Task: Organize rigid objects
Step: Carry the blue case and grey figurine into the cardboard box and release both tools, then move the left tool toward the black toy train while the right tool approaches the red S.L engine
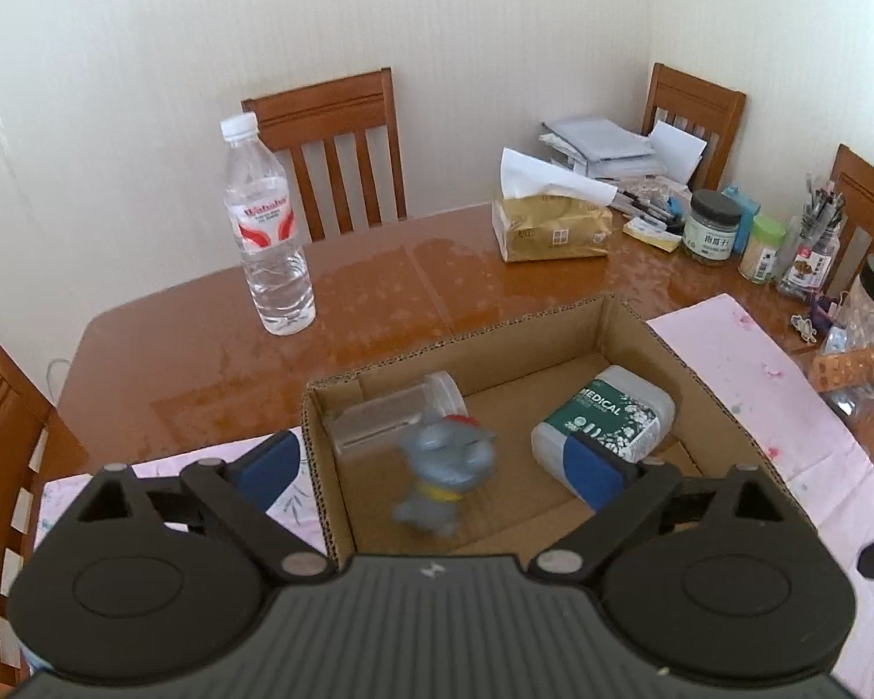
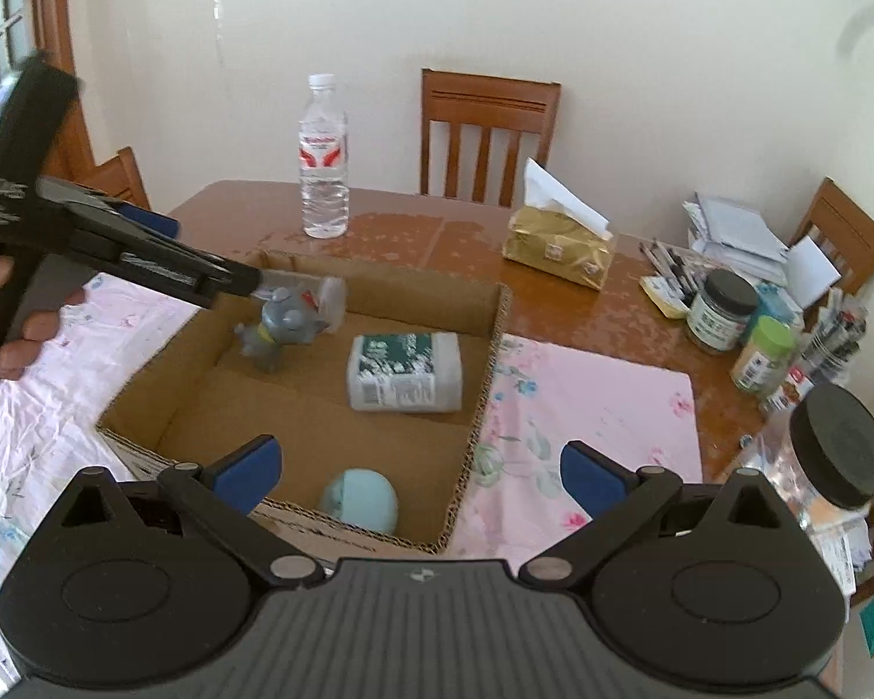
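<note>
The left gripper (image 1: 431,466) is held over the cardboard box (image 1: 641,338), jaws spread wide; the grey toy (image 1: 446,466), blurred, is seen between them, untouched. A white bottle (image 1: 603,419) lies inside. The right gripper (image 2: 416,475) is also spread, holding nothing.

From my remote feed: a gold tissue pack (image 1: 553,227) at one o'clock, brown wooden slatted chairs (image 1: 329,145) beyond.

Wooden table (image 1: 379,291) bears pink cloth (image 1: 746,349), water bottle (image 1: 268,233)
</note>
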`<act>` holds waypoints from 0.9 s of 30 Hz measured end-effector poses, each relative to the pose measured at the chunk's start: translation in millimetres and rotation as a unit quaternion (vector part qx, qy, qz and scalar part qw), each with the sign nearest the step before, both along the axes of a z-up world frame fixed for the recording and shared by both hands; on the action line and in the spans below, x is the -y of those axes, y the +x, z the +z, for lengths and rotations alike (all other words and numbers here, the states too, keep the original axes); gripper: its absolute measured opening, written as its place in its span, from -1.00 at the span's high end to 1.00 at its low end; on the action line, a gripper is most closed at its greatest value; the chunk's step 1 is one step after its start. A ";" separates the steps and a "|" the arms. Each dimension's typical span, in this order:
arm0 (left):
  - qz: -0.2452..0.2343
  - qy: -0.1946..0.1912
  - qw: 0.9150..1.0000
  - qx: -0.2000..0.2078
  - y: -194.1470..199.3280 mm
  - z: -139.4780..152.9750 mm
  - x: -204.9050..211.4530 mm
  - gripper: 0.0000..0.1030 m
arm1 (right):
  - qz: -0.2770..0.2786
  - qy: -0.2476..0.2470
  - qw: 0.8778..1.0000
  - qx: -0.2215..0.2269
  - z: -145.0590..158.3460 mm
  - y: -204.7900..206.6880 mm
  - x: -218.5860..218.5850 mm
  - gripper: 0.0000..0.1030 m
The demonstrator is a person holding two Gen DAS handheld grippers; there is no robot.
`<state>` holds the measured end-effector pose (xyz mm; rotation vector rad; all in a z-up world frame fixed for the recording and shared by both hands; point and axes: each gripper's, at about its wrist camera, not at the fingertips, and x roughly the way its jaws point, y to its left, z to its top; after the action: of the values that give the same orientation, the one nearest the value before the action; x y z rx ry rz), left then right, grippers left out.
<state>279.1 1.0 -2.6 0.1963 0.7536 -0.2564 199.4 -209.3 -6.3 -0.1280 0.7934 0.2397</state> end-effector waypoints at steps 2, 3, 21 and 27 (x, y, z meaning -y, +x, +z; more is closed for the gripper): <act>0.003 -0.001 1.000 0.003 -8.8 2.2 -1.4 -0.92 | -0.007 0.001 1.000 -0.003 -2.1 -0.7 2.9 -1.00; 0.006 -0.003 1.000 0.004 -14.1 3.1 -2.6 -0.92 | -0.009 0.003 1.000 -0.004 -3.0 -0.8 4.5 -1.00; 0.099 0.003 0.995 -0.024 -102.8 -29.7 -29.1 -0.96 | -0.055 0.008 0.998 -0.036 -35.9 -28.3 25.4 -1.00; 0.136 0.008 0.989 -0.058 -125.1 -59.8 -35.1 -0.96 | -0.071 -0.001 0.995 -0.065 -58.1 -36.0 35.1 -1.00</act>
<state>154.0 36.2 -62.4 0.0929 0.8890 -0.0031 163.3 -244.4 -64.4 -0.0589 0.9276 0.1132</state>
